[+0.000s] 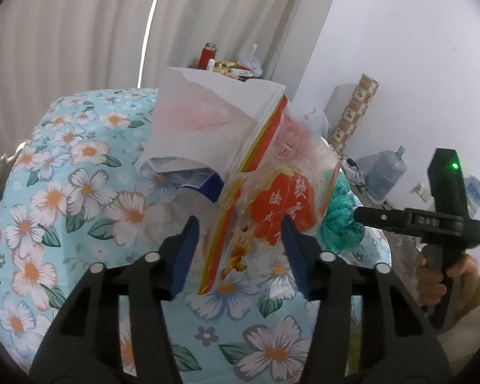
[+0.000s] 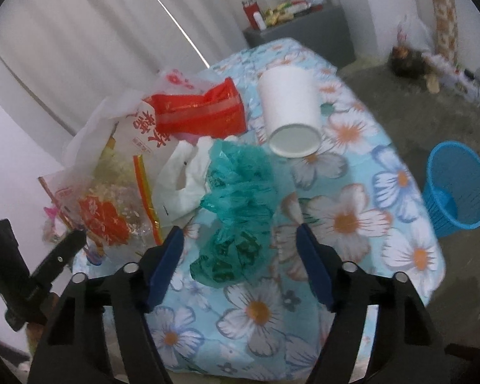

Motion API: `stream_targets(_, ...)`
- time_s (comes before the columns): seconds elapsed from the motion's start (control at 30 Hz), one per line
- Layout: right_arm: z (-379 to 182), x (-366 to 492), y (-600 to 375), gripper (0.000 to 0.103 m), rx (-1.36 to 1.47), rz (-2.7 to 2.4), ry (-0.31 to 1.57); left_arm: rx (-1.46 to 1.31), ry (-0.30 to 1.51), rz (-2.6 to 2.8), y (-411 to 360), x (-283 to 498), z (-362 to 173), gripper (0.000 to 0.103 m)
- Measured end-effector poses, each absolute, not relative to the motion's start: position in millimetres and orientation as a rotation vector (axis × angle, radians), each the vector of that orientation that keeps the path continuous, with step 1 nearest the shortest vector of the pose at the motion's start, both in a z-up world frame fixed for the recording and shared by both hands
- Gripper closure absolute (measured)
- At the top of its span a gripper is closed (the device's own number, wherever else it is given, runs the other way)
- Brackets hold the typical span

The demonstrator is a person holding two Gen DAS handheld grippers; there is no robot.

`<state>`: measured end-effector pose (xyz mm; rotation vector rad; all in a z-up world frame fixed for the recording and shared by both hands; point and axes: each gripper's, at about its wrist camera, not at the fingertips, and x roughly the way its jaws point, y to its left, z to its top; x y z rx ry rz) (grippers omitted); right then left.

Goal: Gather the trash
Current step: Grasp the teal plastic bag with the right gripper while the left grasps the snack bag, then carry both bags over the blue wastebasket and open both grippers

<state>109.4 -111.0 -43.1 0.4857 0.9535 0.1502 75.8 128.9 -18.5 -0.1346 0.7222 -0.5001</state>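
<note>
**A:** Where's the rubbish sitting?

**B:** All on the table under the blue floral cloth (image 2: 352, 211). The crumpled teal plastic bag (image 2: 236, 211) lies near the middle, its long axis running from the near edge toward the far side. To its left is a white bag (image 2: 182, 179), then a clear snack wrapper with red print (image 2: 105, 204), and a red wrapper (image 2: 198, 112) farther back.

**A:** And the paper cup?

**B:** The white paper cup (image 2: 289, 108) lies on its side at the far right of the heap, base pointing toward the near edge, mouth away. A blue mesh bin (image 2: 457, 188) stands on the floor to the right of the table, upright and apart from it.

**A:** What's the left gripper doing?

**B:** The left gripper (image 1: 240, 249) has its jaws roughly half open, with the snack wrapper's near end standing between them. That wrapper stands on edge, long axis running up and away. Neither pad visibly presses on it, so nothing is gripped.

**A:** The right one?

**B:** The right gripper (image 2: 240, 262) is wider apart, hanging over the teal bag's near end. The bag lies between the blue fingers (image 2: 166, 265) without either touching it. In the left wrist view a hand (image 1: 444, 275) holds that gripper's handle at the right.
</note>
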Motion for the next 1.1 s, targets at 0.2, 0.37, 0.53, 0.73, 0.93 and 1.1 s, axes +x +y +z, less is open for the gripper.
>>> stream_targets(0.2,-56.4,121.9,-108.5,0.052,0.530,0.165,1.006,-0.139,0.716,-0.516,134.3,74.6,-21.8,0.073)
stream_targets(0.37,-60.5,123.7,-109.1,0.069,0.549,0.165,1.024,-0.166,0.713,-0.534,138.2,69.5,-19.2,0.091)
stream_targets(0.53,-56.9,112.2,-113.7,0.079,0.562,0.168,1.008,-0.165,0.693,-0.576,134.8,55.7,-13.8,0.103)
stream_targets(0.73,-51.5,91.3,-123.6,0.083,0.575,0.161,0.973,-0.156,0.654,-0.631,124.7,33.0,0.3,0.103)
stream_targets(0.93,-35.9,60.4,-141.9,0.084,0.600,0.137,0.900,-0.128,0.590,-0.722,100.7,11.9,29.8,0.103)
stream_targets(1.1,-22.0,33.4,-169.8,0.084,0.636,0.085,0.822,-0.076,0.535,-0.819,66.1,7.1,53.4,0.103)
